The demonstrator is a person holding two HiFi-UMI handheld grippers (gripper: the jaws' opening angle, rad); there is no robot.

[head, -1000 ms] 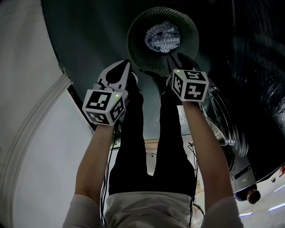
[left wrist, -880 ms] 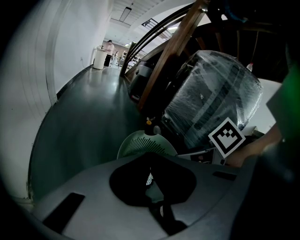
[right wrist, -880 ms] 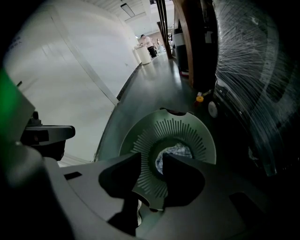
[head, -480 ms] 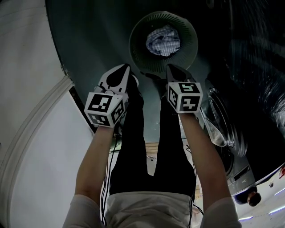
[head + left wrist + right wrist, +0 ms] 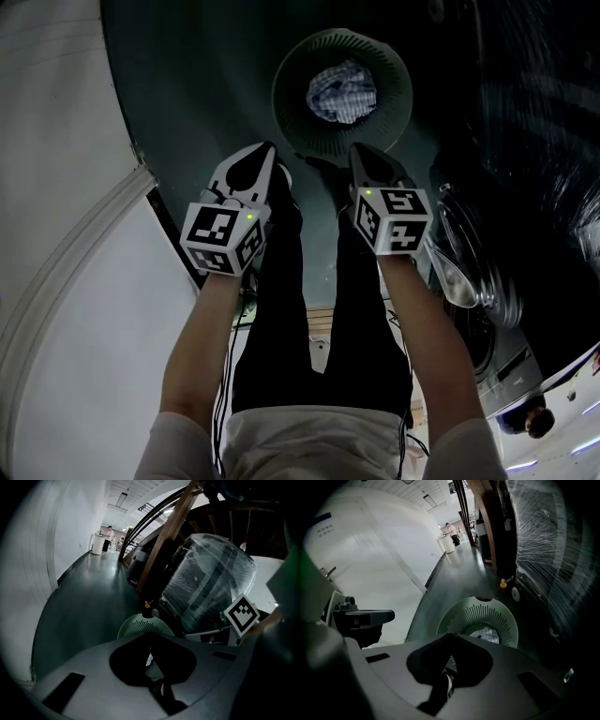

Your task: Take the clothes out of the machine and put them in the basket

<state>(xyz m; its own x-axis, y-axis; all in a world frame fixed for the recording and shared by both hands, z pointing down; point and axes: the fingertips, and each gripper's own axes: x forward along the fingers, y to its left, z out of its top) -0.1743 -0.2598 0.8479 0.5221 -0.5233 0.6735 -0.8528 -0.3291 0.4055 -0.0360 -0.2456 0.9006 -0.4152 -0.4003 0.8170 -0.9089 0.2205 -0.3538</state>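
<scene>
clothes lie in the basket, ahead of the right gripper.

"Where's the basket?"

"On the floor, straight ahead of the left gripper and the right gripper, between their two lines."

"And the clothes?"

"Bundled inside the basket, in its middle."

"The machine?"

"Right of the right gripper, beside the basket. A wall runs along left of the left gripper. The person's legs stand behind the tips, between both grippers."
</scene>
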